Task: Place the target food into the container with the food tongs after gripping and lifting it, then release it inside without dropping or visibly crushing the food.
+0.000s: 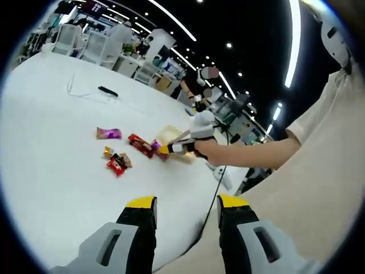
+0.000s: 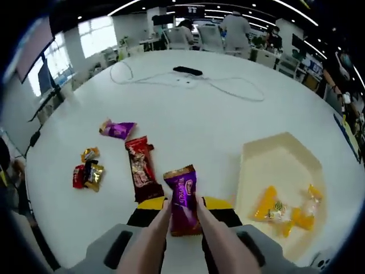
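Observation:
A purple-wrapped snack bar hangs just above the white table, pinched between the two beige arms of the food tongs. My right gripper is shut on the tongs, its yellow-tipped jaws pressing the arms together. The cream container sits to the right of the bar and holds several orange wrapped sweets. In the left gripper view, my left gripper stands open with nothing between its jaws. Further off there, a hand holds the right gripper beside the container.
On the table lie a red bar, a purple packet and a cluster of small sweets. A white cable and a black object lie further back. Chairs and people stand behind the table.

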{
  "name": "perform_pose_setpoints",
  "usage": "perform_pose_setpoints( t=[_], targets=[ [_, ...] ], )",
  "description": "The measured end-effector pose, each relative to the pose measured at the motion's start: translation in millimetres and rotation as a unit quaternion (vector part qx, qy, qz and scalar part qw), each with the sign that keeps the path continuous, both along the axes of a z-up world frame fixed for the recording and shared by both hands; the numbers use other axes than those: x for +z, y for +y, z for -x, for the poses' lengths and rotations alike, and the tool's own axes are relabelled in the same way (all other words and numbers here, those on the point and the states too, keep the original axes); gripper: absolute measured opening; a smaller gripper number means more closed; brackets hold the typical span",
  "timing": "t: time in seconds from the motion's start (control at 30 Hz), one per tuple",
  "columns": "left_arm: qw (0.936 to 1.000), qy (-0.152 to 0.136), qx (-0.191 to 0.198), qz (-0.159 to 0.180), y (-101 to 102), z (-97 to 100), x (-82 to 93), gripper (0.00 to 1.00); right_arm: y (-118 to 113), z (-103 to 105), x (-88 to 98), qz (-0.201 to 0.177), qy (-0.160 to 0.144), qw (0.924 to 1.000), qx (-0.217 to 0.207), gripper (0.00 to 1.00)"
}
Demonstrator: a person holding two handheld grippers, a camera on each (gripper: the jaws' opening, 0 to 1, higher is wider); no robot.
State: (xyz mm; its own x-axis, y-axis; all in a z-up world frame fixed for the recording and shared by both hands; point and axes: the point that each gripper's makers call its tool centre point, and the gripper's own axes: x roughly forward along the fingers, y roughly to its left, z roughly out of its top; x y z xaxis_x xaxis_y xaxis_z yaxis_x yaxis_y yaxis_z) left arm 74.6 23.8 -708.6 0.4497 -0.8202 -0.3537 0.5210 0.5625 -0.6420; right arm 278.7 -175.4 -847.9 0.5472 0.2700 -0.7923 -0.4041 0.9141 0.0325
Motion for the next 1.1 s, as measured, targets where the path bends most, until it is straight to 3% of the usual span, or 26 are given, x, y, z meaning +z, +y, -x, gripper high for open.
perform_pose_setpoints(
  t=[0.07,0.37,0.53,0.7,0.9,1.1],
  targets=[
    [1.0000,0.000,0.000,0.000,0,0.0,-0.1,0.41,-1,1,1.7,-0.008,0.009,0.9999,-0.009,0.19],
    [0.9998,-0.008,-0.019,0.006,-12,-3.4,1.3,0.41,-10,-5,40.3,-0.034,-0.032,0.9986,-0.026,0.19],
    [0.9996,-0.023,-0.019,0.004,-18,-6.1,7.2,0.40,-3,0,61.3,-0.048,-0.051,0.9973,-0.020,0.20],
    [0.9993,-0.035,-0.014,0.003,-27,-7.2,9.4,0.41,10,4,99.0,-0.062,-0.094,0.9936,0.014,0.20],
    [0.9983,-0.048,-0.033,-0.007,-41,-3.2,12.2,0.43,5,1,125.8,-0.077,-0.120,0.9897,0.013,0.20],
    [0.9984,-0.045,-0.033,0.003,-55,-1.7,10.9,0.43,-5,0,140.6,-0.076,-0.134,0.9879,0.016,0.20]
  ],
)
